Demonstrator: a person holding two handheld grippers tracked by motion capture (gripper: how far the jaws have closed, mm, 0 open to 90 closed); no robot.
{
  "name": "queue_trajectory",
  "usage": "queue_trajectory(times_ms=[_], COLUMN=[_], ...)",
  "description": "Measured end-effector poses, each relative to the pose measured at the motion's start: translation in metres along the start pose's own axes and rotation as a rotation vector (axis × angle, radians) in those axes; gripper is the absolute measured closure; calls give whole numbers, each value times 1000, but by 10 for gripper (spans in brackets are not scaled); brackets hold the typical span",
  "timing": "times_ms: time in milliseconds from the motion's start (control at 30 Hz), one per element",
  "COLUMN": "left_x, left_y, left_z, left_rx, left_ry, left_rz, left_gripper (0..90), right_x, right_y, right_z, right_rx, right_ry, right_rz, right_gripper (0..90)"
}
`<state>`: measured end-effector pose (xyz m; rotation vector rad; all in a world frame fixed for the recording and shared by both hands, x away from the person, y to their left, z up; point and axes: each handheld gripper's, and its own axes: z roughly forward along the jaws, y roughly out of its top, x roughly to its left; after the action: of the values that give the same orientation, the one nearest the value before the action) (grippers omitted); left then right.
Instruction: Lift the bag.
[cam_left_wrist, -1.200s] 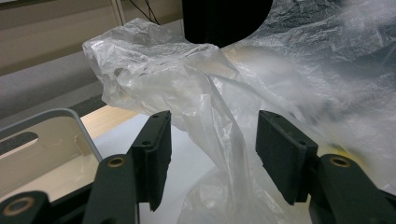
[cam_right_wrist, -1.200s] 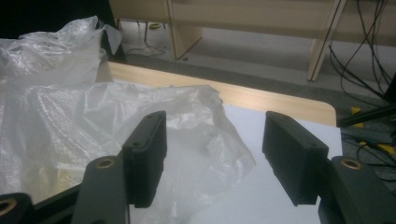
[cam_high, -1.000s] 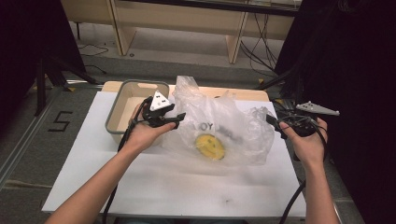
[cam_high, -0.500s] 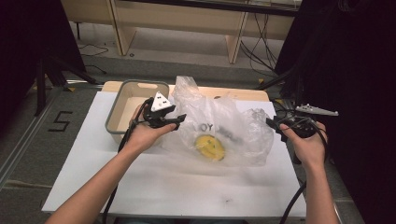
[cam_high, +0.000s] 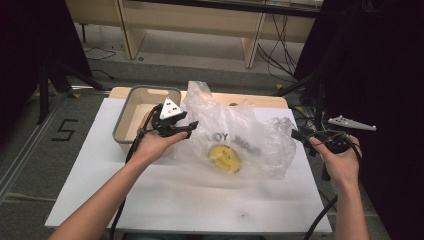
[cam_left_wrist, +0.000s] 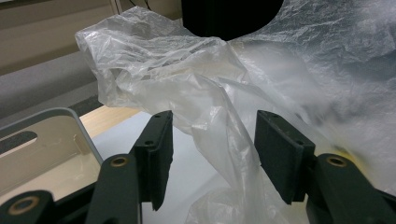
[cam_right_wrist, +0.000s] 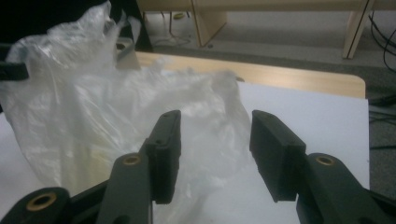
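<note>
The clear plastic bag with a yellow thing inside lies on the white tabletop; the left hand-held gripper stands spread around a bag fold, unpinched; the right hand-held gripper, jaws just reopening, faces the bag's edge, spread and empty; next, each should probably close on plastic to open the bag.

Crumpled plastic bag blocked the table centre; grey bin obstructed the far left corner; near half lay passable.

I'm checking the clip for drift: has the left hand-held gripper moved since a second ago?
No. The left hand-held gripper sits at the same spot beside the tray's right rim, at the plastic bag's edge.
</note>
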<state>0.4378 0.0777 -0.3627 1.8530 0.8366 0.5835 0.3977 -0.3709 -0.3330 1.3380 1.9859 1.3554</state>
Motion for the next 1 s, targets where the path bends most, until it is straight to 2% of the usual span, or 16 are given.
queue_trajectory(times_ms=[200,333,433,533,733,1000], left_x=[0,1,2,2,3,0], left_y=[1,1,2,2,4,3], left_z=[-2,-3,-6,-9,-19,-33], left_rx=[-6,-13,-20,-27,-35,-33], left_ry=[1,1,2,-3,6,-7], left_rz=[1,-4,-9,-10,-10,10], left_gripper=[466,456,448,428,355,313], right_x=[5,7,9,14,24,36], right_y=[12,12,11,9,7,2], right_z=[-7,-6,-6,-6,-9,-11], right_rx=[-55,-56,-81,-106,-151,-158], right_ry=[-19,-49,-60,-64,-60,-30], right_rz=[-6,-12,-18,-46,-92,-132], right_gripper=[515,480,468,449,415,385])
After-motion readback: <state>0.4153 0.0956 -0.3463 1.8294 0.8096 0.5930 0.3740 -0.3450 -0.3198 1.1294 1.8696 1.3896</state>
